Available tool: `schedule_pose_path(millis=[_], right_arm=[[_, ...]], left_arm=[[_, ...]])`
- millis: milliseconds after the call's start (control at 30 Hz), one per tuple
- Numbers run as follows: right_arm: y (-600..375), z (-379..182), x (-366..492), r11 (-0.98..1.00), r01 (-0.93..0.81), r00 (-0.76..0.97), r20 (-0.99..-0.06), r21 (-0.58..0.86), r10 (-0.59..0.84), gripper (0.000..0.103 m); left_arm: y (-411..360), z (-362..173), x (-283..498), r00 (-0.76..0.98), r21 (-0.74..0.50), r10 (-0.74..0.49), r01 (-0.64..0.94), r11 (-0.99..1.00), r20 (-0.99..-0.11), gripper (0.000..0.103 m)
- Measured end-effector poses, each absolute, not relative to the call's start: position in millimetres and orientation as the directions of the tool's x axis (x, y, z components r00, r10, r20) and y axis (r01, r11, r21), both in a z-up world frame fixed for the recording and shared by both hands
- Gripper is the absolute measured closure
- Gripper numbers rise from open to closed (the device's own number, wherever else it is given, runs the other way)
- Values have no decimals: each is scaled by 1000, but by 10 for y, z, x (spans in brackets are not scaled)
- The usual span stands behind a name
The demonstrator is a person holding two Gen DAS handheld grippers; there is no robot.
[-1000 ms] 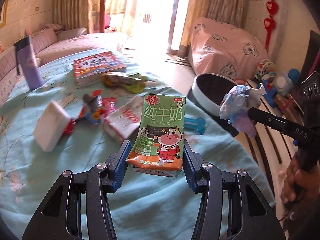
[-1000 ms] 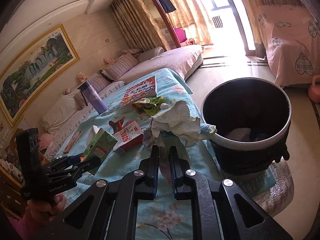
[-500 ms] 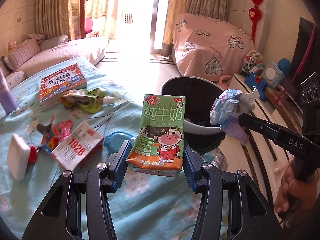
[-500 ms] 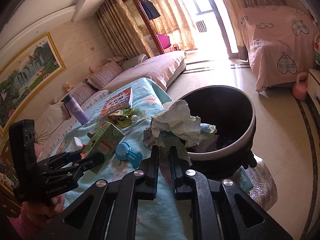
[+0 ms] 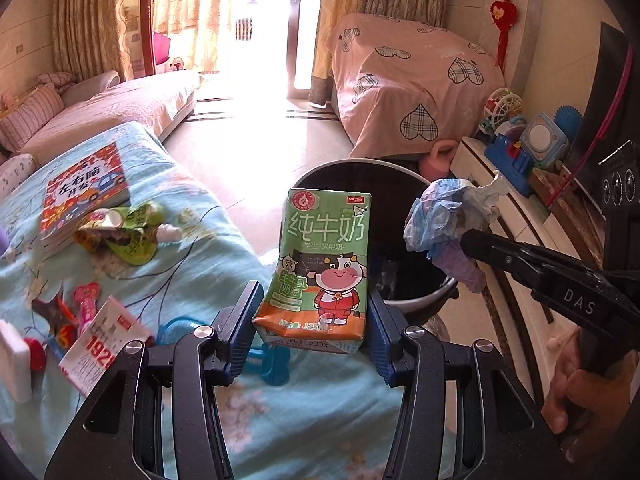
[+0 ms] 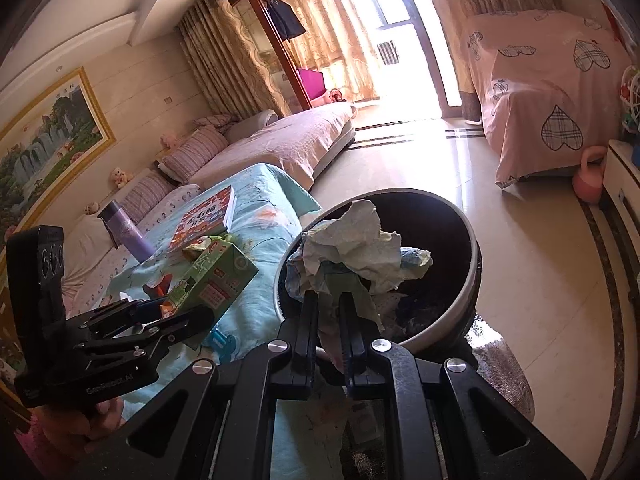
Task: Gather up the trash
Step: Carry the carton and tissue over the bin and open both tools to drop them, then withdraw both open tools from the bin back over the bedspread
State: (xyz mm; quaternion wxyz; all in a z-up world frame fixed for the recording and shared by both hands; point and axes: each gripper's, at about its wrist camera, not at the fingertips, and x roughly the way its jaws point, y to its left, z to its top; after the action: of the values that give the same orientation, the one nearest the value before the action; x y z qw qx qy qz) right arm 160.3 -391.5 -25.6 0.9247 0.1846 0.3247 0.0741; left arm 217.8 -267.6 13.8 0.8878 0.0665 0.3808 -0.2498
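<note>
Left gripper (image 5: pixel 312 320) pinches a green milk carton (image 5: pixel 322 268); right gripper (image 6: pixel 329 312) clamps crumpled tissue (image 6: pixel 356 248) over the black trash bin (image 6: pixel 452 316).

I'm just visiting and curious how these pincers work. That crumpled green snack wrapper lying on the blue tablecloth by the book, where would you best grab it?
Probably at the raised, puckered middle of the green snack wrapper, coming down from above. It lies flat and crumpled on the tablecloth, so the edges give little to pinch, while the folds stand up. The book blocks its far side, so close the fingers across it from left and right.
</note>
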Motion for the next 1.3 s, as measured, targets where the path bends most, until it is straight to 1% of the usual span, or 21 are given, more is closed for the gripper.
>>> schedule_pose_path(millis=[300,533,633,667,767,800,867,900,967,1033,1067,1100,1133,1167,1200,1300], right_arm=[[-4085,-313,1800,928,-1,762,-601,373,242,93],[-4163,-365,1928,930,10,744,-624,368,239,92],[-4182,-404,1995,930,12,731,-638,366,242,91],[-4182,-414,2016,930,14,727,-642,367,242,88],[-4214,-451,2079,927,21,720,-649,374,245,87],[-4233,-461,2092,926,25,719,-650,377,246,81],[-4250,-471,2095,926,36,720,-652,375,237,70],[-4259,-473,2080,926,43,722,-652,376,231,67],[-4277,-468,2047,922,43,727,-645,386,236,67],[-4270,-453,1987,920,46,735,-637,389,232,60],[-4260,-447,1961,918,46,738,-632,395,235,52],[-4256,-438,1942,915,44,741,-628,400,239,43],[-4236,-430,1906,912,41,745,-621,408,244,36],[-4221,-423,1879,909,41,749,-615,414,247,24],[-4186,-413,1835,906,36,756,-605,423,252,19],[-4059,-381,1745,903,23,766,-587,430,260,19]], left_arm=[[-2962,108,2435,578,-75,-398,501,862,-713,54],[-3075,1,2584,559,-83,-387,492,867,-733,54],[-3096,-45,2643,545,-96,-386,484,870,-744,53],[-3101,-67,2671,534,-104,-386,482,870,-752,53],[-3096,-84,2696,518,-125,-398,483,867,-757,52],[-3088,-81,2687,515,-131,-405,486,864,-755,51],[-3066,-67,2652,522,-127,-404,486,865,-751,45],[-3046,-56,2635,526,-126,-405,486,865,-748,44],[-2980,-40,2585,532,-129,-408,483,866,-742,41],[-2916,-29,2549,535,-137,-411,477,868,-738,38],[-2860,-27,2511,539,-142,-411,471,871,-735,38],[-2816,-27,2487,542,-144,-409,464,874,-734,38],[-2781,-24,2458,544,-147,-407,458,877,-733,38],[-2733,-25,2424,546,-150,-409,456,877,-732,38],[-2685,-26,2389,547,-148,-404,452,880,-733,38],[-2539,-4,2270,566,-127,-388,445,886,-727,38]])
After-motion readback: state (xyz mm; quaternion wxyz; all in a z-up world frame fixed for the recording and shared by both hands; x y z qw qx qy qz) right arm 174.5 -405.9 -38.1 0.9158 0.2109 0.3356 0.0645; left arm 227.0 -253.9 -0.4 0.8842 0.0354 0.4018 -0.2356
